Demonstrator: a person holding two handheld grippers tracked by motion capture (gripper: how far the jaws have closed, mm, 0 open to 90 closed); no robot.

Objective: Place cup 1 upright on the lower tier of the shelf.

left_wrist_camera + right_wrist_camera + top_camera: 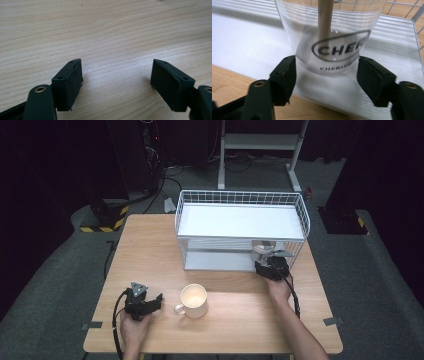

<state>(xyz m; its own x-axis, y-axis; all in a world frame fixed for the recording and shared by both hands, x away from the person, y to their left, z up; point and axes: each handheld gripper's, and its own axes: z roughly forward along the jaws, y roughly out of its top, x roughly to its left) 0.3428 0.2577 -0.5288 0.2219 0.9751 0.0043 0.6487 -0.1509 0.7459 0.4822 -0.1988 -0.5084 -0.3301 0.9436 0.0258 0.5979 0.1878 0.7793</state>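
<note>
Right gripper (325,75) has its jaws pinching the base of a clear plastic cup with a black oval logo (329,37) on the lower shelf of the white wire rack (240,220). Thin, slick walls, so I'd grab low and gently. Logo's cut off; can't place that wooden stick (325,17). Left gripper (116,82) hangs open over the wooden table (105,30).

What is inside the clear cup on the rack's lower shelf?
A wooden stick stands upright inside the clear cup, seen through its wall above the printed logo. The stick's lower end is blurred behind the logo, and whether any liquid is inside cannot be told.
</note>
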